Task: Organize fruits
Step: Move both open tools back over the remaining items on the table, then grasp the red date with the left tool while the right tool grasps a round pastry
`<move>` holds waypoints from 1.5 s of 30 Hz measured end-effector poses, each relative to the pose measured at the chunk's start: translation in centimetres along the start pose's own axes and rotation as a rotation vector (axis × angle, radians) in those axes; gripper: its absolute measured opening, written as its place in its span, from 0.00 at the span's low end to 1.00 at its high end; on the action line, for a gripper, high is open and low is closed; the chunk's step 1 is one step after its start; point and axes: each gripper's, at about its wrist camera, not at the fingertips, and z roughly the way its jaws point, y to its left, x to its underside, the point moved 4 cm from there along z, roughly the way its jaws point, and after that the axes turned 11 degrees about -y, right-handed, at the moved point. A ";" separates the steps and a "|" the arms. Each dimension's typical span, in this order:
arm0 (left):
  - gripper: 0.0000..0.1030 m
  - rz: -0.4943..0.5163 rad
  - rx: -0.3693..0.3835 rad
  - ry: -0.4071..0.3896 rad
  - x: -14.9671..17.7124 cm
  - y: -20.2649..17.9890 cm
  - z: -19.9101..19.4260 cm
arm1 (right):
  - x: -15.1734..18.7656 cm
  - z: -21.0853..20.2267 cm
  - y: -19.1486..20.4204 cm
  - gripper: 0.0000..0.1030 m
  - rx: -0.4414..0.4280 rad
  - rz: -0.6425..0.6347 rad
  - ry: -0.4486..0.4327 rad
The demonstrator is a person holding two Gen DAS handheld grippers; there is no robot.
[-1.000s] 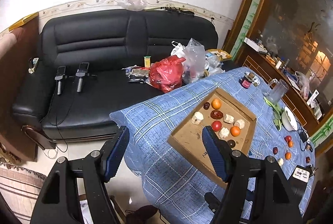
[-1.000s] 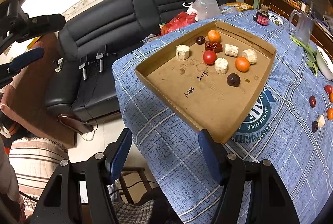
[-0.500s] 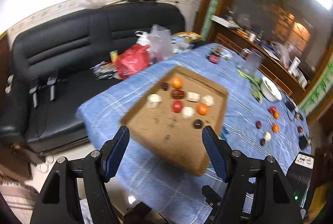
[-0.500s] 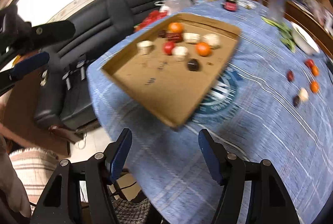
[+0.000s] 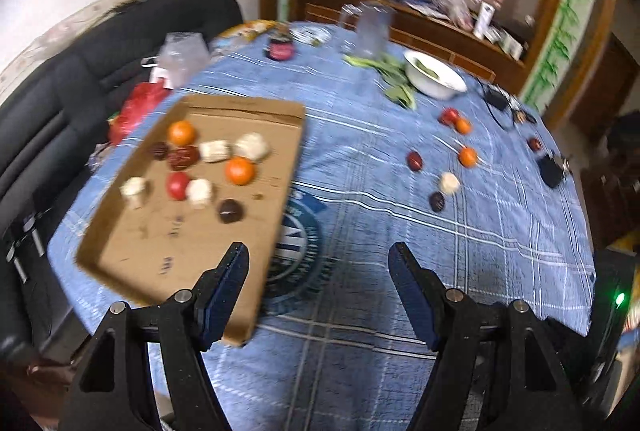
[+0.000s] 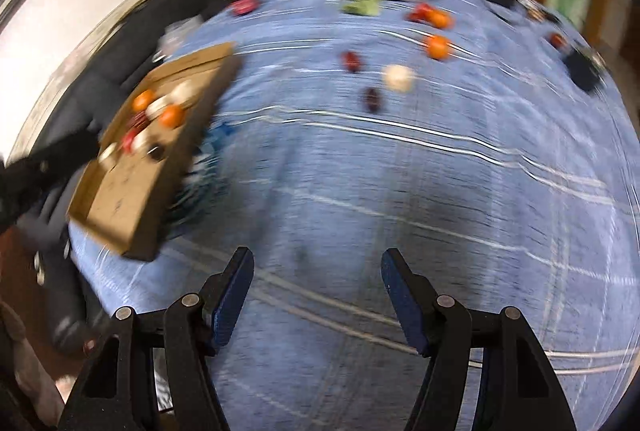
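Observation:
A cardboard tray (image 5: 132,255) (image 6: 120,207) lies on the blue checked tablecloth (image 5: 360,231) at the left and holds several fruits, among them an orange (image 5: 240,171) and a red fruit (image 5: 177,185). Loose fruits lie on the cloth to the right: a dark red one (image 5: 415,161), an orange one (image 5: 467,156) (image 6: 437,46), a pale one (image 5: 449,183) (image 6: 398,78) and a dark one (image 5: 437,201) (image 6: 373,99). My left gripper (image 5: 318,263) is open and empty above the tray's near right corner. My right gripper (image 6: 316,269) is open and empty above bare cloth. The right wrist view is blurred.
A white bowl (image 5: 434,81) with green leaves beside it, a glass jug (image 5: 370,31) and a small red jar (image 5: 280,49) stand at the table's far side. A black sofa (image 5: 52,79) with a red bag (image 5: 134,109) is at the left. A black device (image 5: 550,171) lies far right.
Both grippers have swung to the right, away from the sofa and across the table. The tray has shifted to the left of both views and the loose fruits have come into the middle.

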 end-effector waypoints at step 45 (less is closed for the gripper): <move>0.21 0.192 0.437 0.284 -3.9 -12.5 22.7 | -11.4 12.6 -3.6 0.30 0.127 -0.045 -0.101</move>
